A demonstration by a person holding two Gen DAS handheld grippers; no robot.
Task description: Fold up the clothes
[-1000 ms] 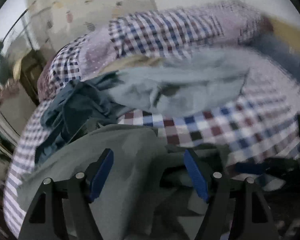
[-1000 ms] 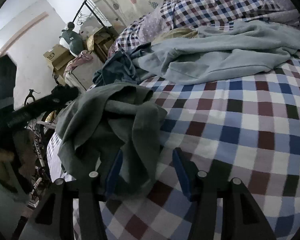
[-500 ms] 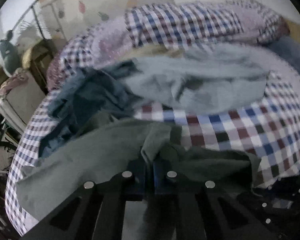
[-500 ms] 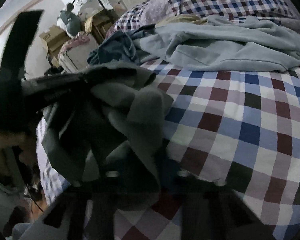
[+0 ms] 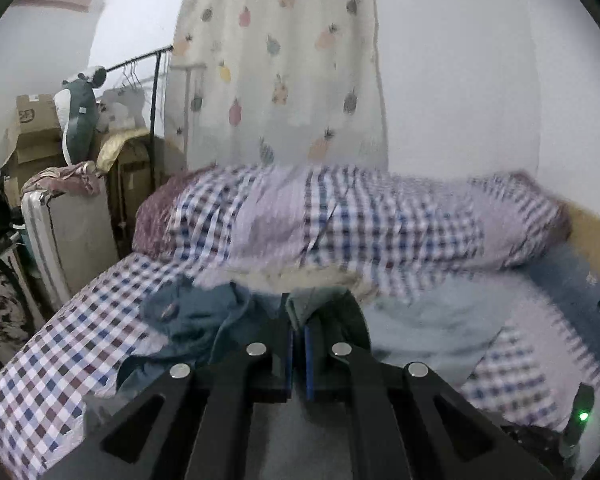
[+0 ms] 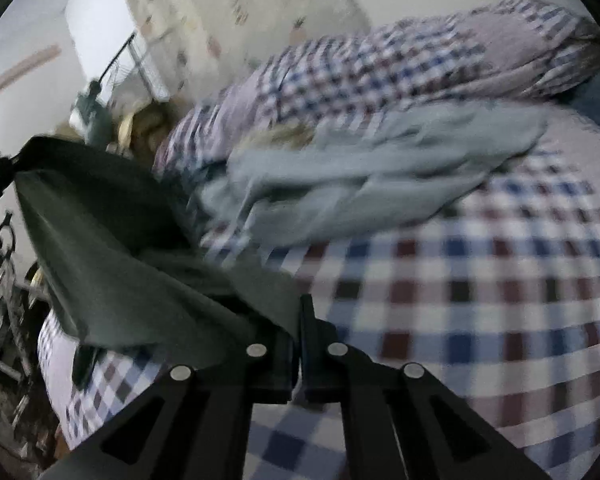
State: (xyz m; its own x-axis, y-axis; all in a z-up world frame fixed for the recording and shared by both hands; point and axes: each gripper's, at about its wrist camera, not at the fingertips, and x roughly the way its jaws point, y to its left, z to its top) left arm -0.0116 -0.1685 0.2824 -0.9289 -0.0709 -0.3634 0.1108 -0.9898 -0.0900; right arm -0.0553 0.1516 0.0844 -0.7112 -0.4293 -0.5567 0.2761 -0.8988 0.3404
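Far left, storage corner: a cardboard box stands behind a plush toy; its printed mark looks like "SF", too small to be sure.
Left gripper: pads together, clamped on a fold of the dark green garment, which bunches right at the tips in its own camera.
Green garment: lifted off the checked bedsheet, strung between both tools near the bed's left edge, its middle sagging toward the sheet.
Right gripper: pads together too, pinching the garment's other edge.
Behind, centre: a teal garment lies crumpled on the sheet, just beside the light blue sweatshirt.
Far right: rolled checked quilt along the wall.
Doing it well, I'd say: spread the two grips apart until the cloth hangs flat, keep both edges level, then lay it on the bare checks, clear of the other clothes.
Risk, my guess: a thin pinch slipping out.
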